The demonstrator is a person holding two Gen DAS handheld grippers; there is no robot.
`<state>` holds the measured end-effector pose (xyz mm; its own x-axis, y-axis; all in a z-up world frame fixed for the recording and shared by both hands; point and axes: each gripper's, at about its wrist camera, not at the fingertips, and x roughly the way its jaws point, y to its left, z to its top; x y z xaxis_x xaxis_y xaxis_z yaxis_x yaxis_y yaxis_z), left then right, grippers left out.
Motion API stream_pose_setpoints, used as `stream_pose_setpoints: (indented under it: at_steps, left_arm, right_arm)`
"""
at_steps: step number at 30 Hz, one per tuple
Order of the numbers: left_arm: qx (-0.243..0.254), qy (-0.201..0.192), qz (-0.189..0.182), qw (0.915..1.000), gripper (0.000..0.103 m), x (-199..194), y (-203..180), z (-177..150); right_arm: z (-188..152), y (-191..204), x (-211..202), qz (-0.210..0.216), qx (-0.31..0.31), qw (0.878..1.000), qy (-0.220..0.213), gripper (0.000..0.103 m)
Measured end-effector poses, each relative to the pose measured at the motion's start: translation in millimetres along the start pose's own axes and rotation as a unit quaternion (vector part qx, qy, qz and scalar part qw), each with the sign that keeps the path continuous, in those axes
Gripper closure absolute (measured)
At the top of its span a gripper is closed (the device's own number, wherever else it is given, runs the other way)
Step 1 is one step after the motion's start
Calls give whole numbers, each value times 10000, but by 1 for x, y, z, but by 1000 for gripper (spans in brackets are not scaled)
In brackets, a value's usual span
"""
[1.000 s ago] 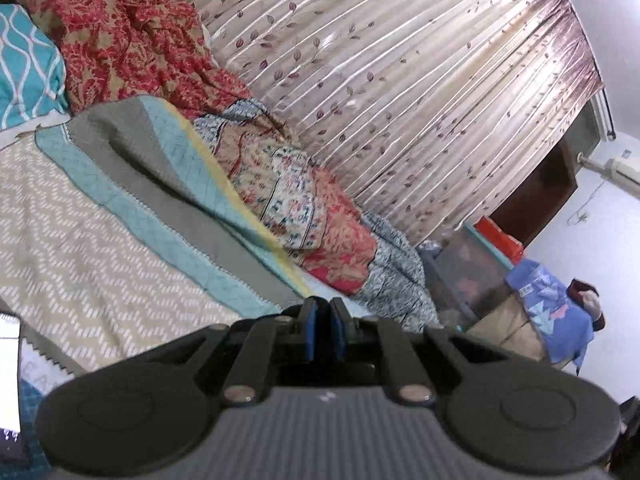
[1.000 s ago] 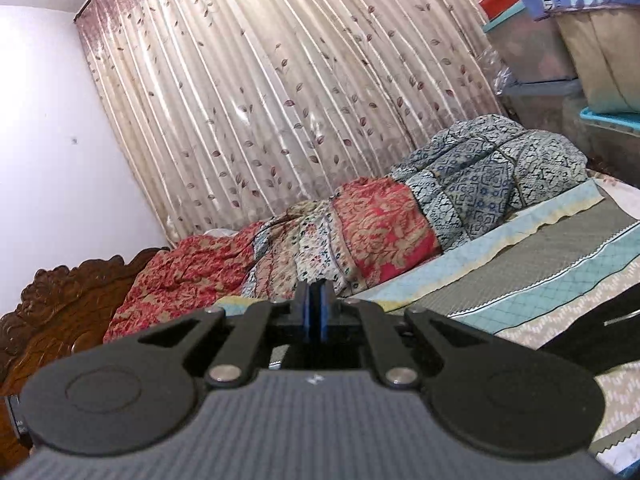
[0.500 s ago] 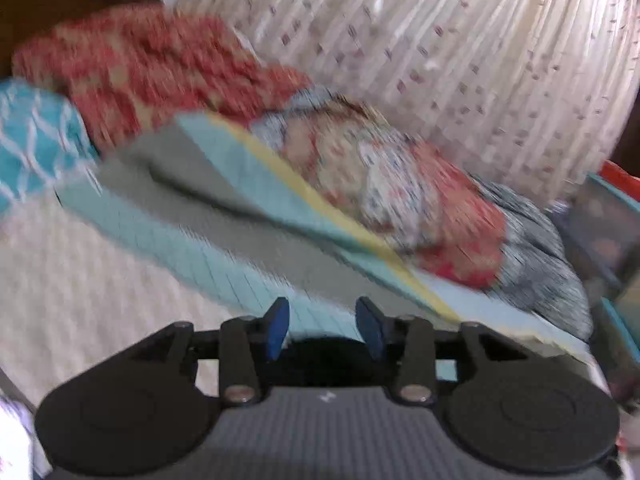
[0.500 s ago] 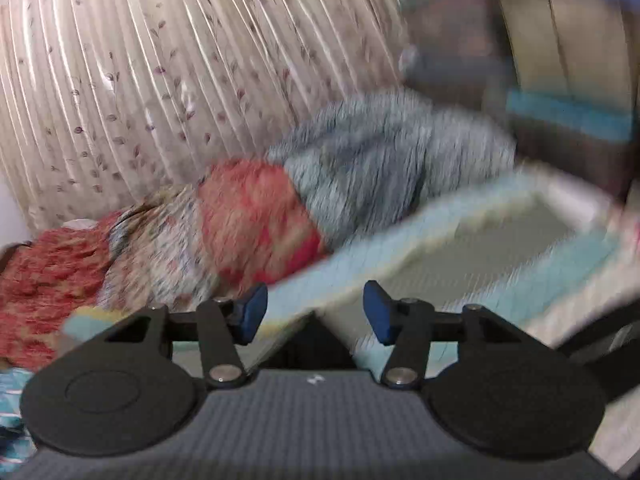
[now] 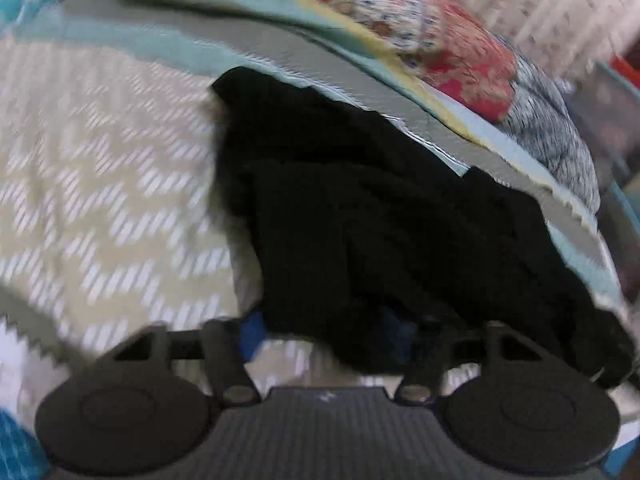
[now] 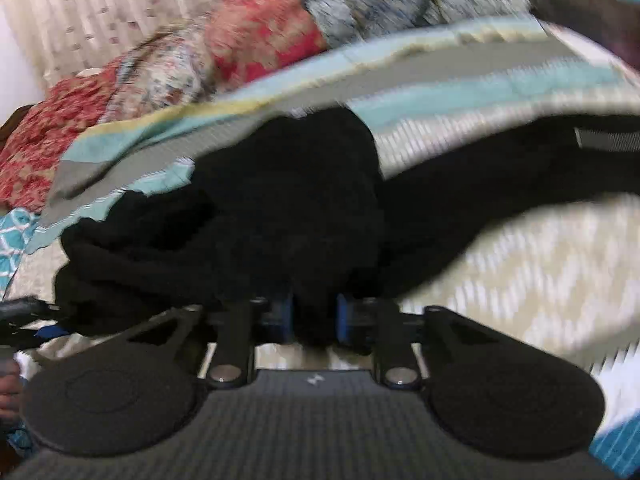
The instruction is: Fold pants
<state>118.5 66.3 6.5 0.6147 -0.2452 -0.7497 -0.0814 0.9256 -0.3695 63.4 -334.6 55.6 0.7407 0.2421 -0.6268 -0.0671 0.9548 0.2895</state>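
A second ago both were shut, aimed at the curtain; now your left gripper [image 5: 326,334] and right gripper [image 6: 314,320] gape around the black pants [image 5: 384,216] crumpled on the bed [image 5: 100,168] (nothing clamped yet): grasp comes next.

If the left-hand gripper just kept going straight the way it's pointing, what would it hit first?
Most likely the black pants. The left gripper has its jaws open, and the crumpled dark cloth already lies between and just ahead of them on the patterned bedspread. Blur makes the depth uncertain.

Both views have soft, even light and strong motion blur – the black pants [image 5: 400,220] show no detail; edges bend.
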Motion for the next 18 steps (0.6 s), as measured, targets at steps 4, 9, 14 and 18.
stream_pose_setpoints:
  at_steps: [4, 9, 14, 18]
  left_arm:
    - [-215, 42, -123, 9997, 56, 3, 6, 4]
    - [-361, 2, -160, 9992, 42, 6, 8, 4]
    - [-138, -112, 41, 9998, 56, 12, -2, 6]
    - [-177, -145, -84, 9997, 59, 10, 1, 7]
  right_arm:
    - [75, -10, -5, 172, -365, 9992, -29, 84]
    - [174, -67, -2, -700, 1134, 9802, -1464, 82]
    - [162, -119, 5, -1295, 3048, 9195, -2118, 17]
    - [107, -101, 37, -969, 2251, 9618, -1222, 19]
